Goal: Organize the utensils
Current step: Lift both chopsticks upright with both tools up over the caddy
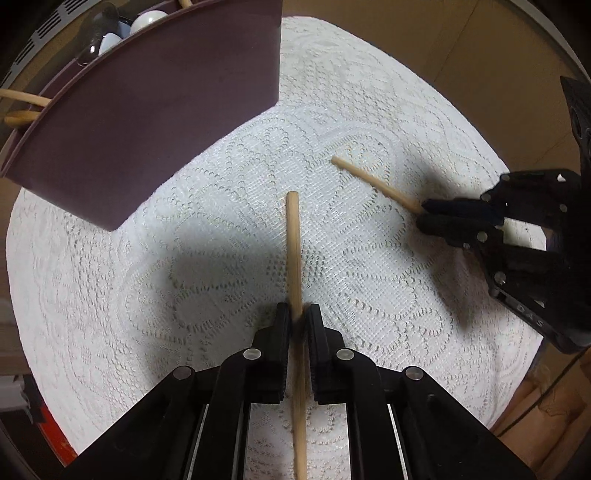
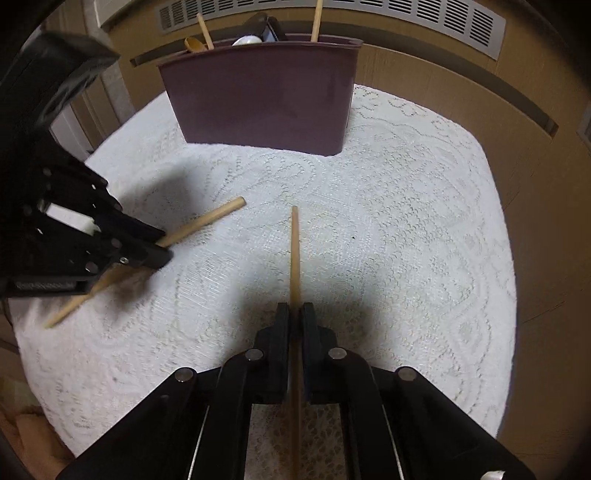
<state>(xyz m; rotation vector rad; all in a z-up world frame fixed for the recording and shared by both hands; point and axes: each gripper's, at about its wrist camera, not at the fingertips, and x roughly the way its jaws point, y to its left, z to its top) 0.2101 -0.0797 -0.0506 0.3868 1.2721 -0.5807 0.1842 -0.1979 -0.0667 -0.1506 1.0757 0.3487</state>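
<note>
Black fingers of the left gripper are closed narrow on a thick wooden stick, which runs back between them under the camera and forward past the tips, its blunt end above the lace cloth. From the right wrist view the same gripper enters from the left with the stick slanting through it, the thick end pointing toward the middle of the tabletop and the thin end trailing low toward the cloth's near left edge.

Likewise, the right gripper has its fingers pressed narrow on a thinner stick, seen almost edge-on, pointing straight ahead above the cloth. In the left wrist view this gripper comes in from the right, and its stick juts out of the tips toward the cloth's centre. The two sticks are apart, their free ends near each other over the middle of the cloth. Whether either one touches the cloth cannot be told.

Dark shadows of both grippers fall on the white lace beneath them.

Farther back, a dark purple holder stands upright at the far edge of the cloth. Wooden handles, a wooden spoon and something white and rounded stick up from it. In the left wrist view the holder fills the upper left, with wooden handles and white rounded pieces showing over its rim.

Behind it runs a brown wall with a slotted vent.
</note>
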